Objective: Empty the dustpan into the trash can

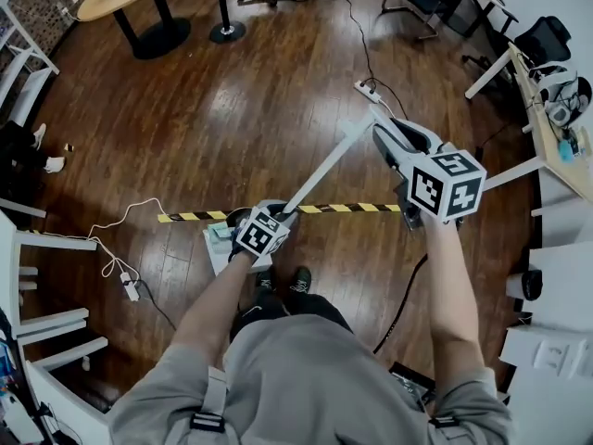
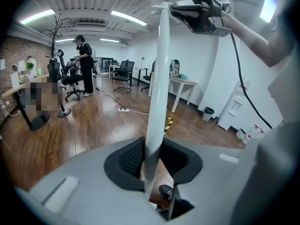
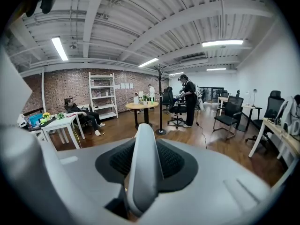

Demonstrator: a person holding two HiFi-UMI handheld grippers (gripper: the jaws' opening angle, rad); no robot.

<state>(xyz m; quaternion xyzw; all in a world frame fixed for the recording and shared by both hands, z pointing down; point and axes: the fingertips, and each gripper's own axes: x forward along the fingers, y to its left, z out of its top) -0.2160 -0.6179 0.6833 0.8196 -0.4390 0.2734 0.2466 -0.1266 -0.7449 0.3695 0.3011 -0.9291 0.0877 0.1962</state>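
Both forearms [image 1: 443,286] are seen closest, stretched forward from the person's grey-clad body; beneath them a dark wooden floor [image 1: 232,109] is spread across the head view. A pale dustpan [image 1: 219,248] is found low down just ahead of the person's shoes, partly covered by the left gripper [image 1: 281,215]; whether it rests on the floor cannot be told. Its long white handle [image 1: 324,170] is slanted up and away to the right. The lower part of the handle is clamped between the jaws of the left gripper, both pads being pressed against it; the top end is gripped by the right gripper [image 1: 382,130], whose jaws are closed on it. A yellow-and-black tape strip [image 1: 347,208] is laid across the floor under the handle; a white power strip [image 1: 368,91] is seen beyond the handle's upper end.
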